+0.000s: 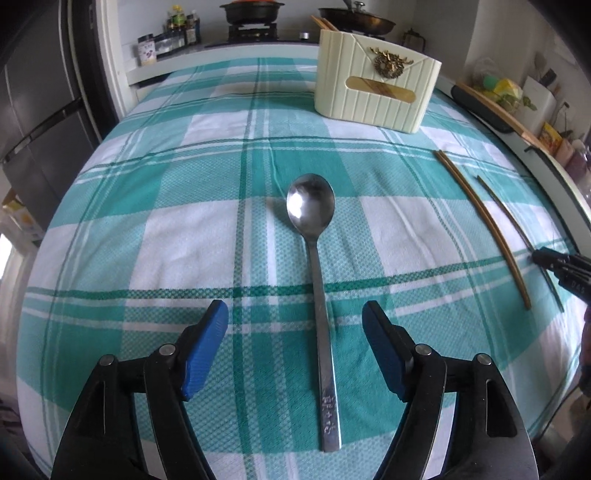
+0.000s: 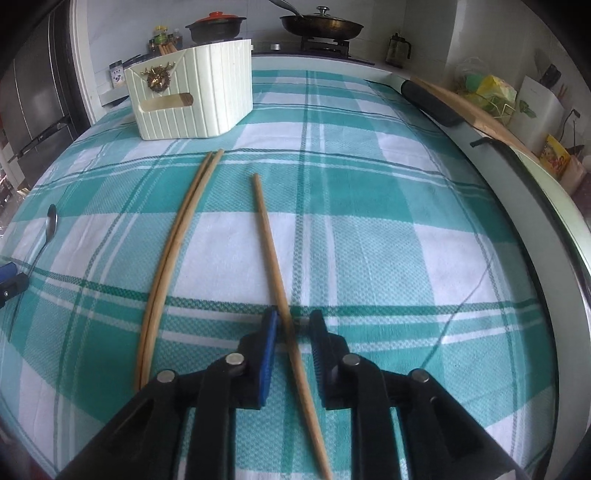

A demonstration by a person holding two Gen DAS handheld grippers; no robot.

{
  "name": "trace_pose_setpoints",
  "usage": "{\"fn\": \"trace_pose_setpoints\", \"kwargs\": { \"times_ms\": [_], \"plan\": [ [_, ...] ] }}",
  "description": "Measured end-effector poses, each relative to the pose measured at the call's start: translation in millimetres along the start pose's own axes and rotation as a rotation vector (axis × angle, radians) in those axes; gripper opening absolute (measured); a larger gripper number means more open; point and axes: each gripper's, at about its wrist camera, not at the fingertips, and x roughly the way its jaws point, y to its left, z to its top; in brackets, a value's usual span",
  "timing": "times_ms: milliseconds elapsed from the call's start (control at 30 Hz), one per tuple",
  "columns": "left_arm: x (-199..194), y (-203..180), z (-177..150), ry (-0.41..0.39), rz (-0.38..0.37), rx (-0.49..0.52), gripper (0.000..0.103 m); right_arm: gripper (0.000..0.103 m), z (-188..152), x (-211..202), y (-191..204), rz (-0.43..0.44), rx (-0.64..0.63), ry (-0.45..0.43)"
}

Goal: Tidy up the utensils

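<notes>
A metal spoon (image 1: 314, 254) lies on the teal checked tablecloth (image 1: 147, 192), handle towards me. My left gripper (image 1: 295, 314) is open, its blue pads either side of the handle, above it. In the right wrist view a single wooden chopstick (image 2: 273, 254) runs between the fingers of my right gripper (image 2: 293, 321), which is partly closed around it with small gaps still showing. A pair of chopsticks (image 2: 173, 251) lies to its left. The cream utensil holder (image 2: 192, 92) stands at the back, with chopsticks in it. The holder also shows in the left wrist view (image 1: 373, 88).
A stove with pots (image 2: 317, 26) is behind the table. A cutting board and black mat (image 2: 454, 99) lie along the right edge. A fridge (image 1: 37, 110) stands at the left. The spoon (image 2: 50, 225) and the left gripper's tip (image 2: 9, 280) show at the right wrist view's left edge.
</notes>
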Motion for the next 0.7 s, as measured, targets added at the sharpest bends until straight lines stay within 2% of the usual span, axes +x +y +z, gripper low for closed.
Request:
{"fn": "trace_pose_setpoints", "kwargs": {
  "times_ms": [67, 167, 400, 600, 700],
  "plan": [
    [-1.7, 0.7, -2.7, 0.007, -0.004, 0.029, 0.081, 0.048, -4.6, -1.4, -1.7, 0.029, -0.006, 0.006],
    [-2.2, 0.1, -2.1, 0.017, -0.012, 0.049, 0.082, 0.048, -6.5, -1.9, 0.9, 0.036, -0.054, 0.008],
    [10.1, 1.8, 14.7, 0.05, -0.024, -0.004, 0.083, 0.048, 9.9, 6.7, 3.0, 0.075, -0.159, 0.056],
    [26.6, -8.5, 30.2, 0.076, 0.012, 0.027, 0.083, 0.048, 41.0, 28.4, 9.8, 0.154, -0.232, 0.086],
    [35.1, -8.0, 42.2, 0.084, 0.023, 0.009, 0.083, 0.048, 59.2, 41.1, 17.2, 0.179, -0.264, 0.09]
  ]
}}
